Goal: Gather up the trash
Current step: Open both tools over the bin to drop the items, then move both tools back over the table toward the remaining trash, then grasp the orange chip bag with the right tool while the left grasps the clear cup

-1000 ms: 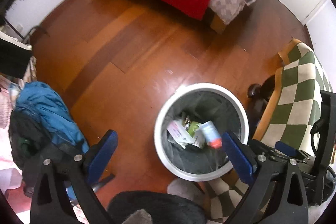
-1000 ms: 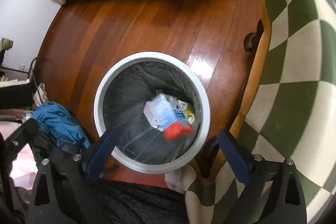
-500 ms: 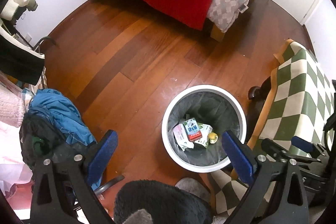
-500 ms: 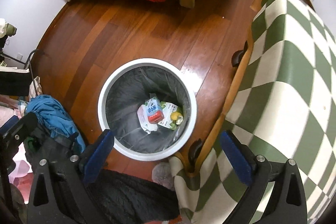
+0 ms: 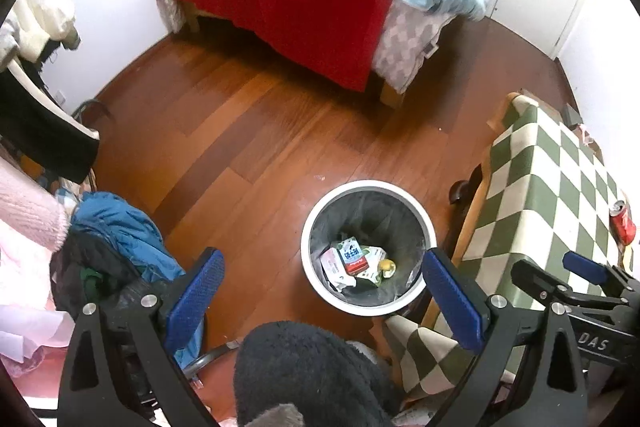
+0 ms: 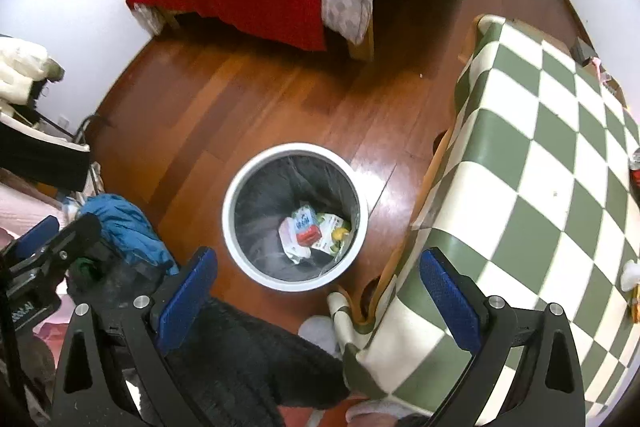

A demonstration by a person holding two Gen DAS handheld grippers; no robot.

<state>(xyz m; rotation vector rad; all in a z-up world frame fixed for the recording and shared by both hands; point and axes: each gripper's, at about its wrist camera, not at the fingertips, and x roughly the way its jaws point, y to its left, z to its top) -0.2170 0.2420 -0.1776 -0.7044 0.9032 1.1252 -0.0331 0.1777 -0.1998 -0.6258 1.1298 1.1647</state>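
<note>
A white bin [image 5: 368, 247] stands on the wooden floor [image 5: 248, 131].

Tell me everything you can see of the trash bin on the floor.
The trash bin is round, with a white rim and wall that look like plastic, lined with a dark bag. It stands upright and open on the wooden floor, close beside the checkered table. At its bottom lie a small carton with a red end, white wrappers and something yellow. Neither gripper touches it.
</note>
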